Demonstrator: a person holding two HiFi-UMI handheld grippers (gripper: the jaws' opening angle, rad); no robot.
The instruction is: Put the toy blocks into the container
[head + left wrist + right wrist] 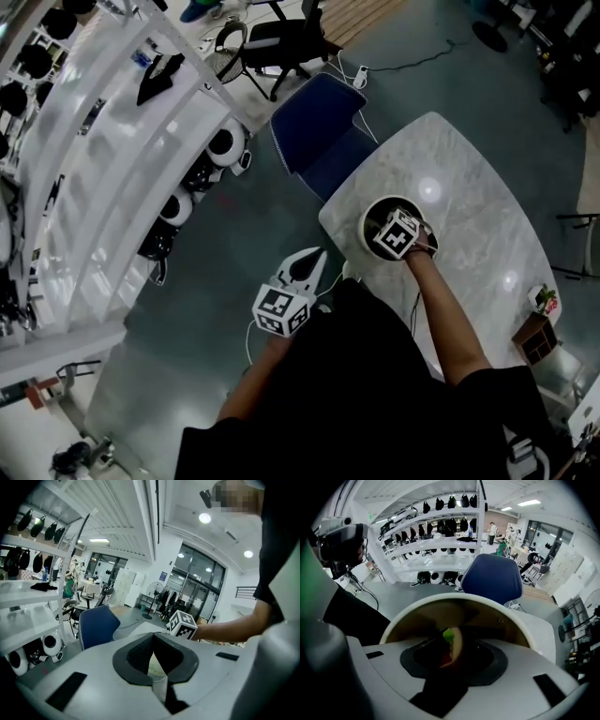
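container wall ringing the right gripper, bare table beyond, open floor then chair ahead of left gripper

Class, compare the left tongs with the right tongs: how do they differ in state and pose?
The left tongs are shut with nothing between them; the right tongs stand apart. The left tongs point nearly level, beside the table's edge; the right tongs point steeply down over the white container. Both have white bodies.
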